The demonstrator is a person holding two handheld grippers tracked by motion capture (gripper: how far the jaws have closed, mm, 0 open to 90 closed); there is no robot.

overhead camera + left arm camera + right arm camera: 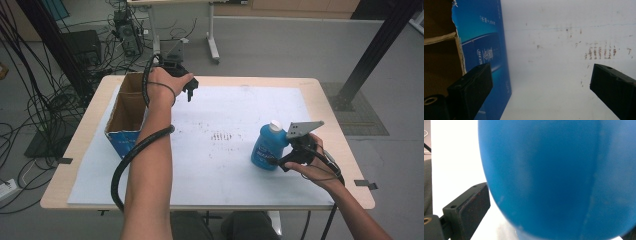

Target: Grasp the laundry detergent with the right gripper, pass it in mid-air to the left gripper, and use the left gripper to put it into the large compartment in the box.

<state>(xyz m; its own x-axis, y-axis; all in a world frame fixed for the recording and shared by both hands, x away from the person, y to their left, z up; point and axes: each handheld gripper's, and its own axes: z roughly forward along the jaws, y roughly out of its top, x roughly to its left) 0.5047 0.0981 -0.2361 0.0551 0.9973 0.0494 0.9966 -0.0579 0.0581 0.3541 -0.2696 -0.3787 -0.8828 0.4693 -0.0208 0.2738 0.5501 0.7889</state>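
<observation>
forearms come up from the bottom edge of the high view. at right of centre the right gripper (278,161) sits against a blue bottle (267,146) with a white cap, standing on the white table (225,165). at upper left the left gripper (190,93) hangs beside an open cardboard box (126,112).

left gripper view: jaws spread wide on nothing, the box's blue side at left.

right gripper view: bottle fills the frame, one jaw just beside it at lower left; whether it's clamped, i cannot tell.

Blue bottle (559,177) blurred, right gripper's far finger hidden
</observation>
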